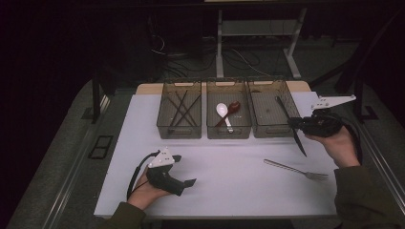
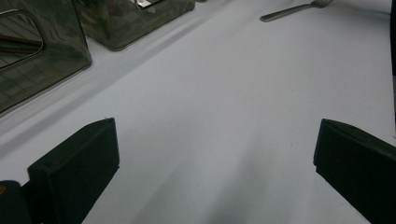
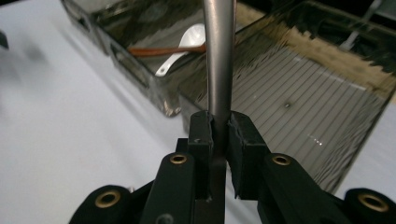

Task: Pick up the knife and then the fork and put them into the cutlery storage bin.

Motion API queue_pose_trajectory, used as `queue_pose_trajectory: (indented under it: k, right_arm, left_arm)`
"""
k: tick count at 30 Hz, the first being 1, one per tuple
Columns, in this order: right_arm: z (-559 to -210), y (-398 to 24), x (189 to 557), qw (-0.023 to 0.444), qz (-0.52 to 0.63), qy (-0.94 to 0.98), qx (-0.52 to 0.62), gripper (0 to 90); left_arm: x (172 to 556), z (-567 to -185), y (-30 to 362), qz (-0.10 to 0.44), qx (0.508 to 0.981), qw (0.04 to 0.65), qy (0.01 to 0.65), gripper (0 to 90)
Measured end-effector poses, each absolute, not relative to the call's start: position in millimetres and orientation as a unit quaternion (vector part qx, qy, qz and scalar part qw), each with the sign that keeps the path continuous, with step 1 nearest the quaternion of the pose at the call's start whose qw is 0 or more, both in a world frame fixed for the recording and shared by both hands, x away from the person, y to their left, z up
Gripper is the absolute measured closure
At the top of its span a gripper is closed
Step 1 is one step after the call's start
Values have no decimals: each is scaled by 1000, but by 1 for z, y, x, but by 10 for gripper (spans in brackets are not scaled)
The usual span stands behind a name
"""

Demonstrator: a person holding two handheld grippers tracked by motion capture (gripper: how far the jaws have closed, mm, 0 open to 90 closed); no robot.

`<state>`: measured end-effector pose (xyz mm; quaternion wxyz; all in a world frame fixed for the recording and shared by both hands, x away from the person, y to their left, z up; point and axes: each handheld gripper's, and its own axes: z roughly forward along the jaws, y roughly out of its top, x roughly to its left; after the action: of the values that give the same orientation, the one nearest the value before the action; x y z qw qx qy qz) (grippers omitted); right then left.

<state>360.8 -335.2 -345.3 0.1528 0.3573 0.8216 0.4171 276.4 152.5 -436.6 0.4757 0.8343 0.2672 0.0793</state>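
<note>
right gripper [image 3: 219, 133] is clamped on a knife [image 1: 289, 125], blade extending ahead over the right bin [image 1: 282, 130]. left gripper [image 2: 215, 154] rests on the table, jaws apart.

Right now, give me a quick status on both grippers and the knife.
Right gripper shut on knife, held over right bin. Left gripper open, holding nothing. Fork on table, apart from both.

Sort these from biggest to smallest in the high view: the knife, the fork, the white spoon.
1. knife, clamped in the right tongs, looks longest.
2. fork on the table, a bit shorter.
3. white spoon in the middle bin, smallest; it lies farther from the camera, but the gap looks clear.
</note>
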Motion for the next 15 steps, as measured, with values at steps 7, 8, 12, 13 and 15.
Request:
queue_pose_trajectory:
  k: [7,8,12,13,15]
  right_arm:
    - [-329,-340,367,171,441,799,370,795]
    - [-327,-340,368,173,443,797,373,795]
    - [-316,-339,377,183,448,789,378,795]
    - [-313,-339,379,185,449,788,379,795]
    - [-308,-338,383,191,452,784,381,795]
  left_arm:
    - [277,-437,152,79,835,475,268,0]
    - [277,-437,152,79,835,475,267,0]
    - [276,-437,152,79,835,475,267,0]
    - [276,-437,152,78,835,475,267,0]
    - [276,-437,152,78,836,474,265,0]
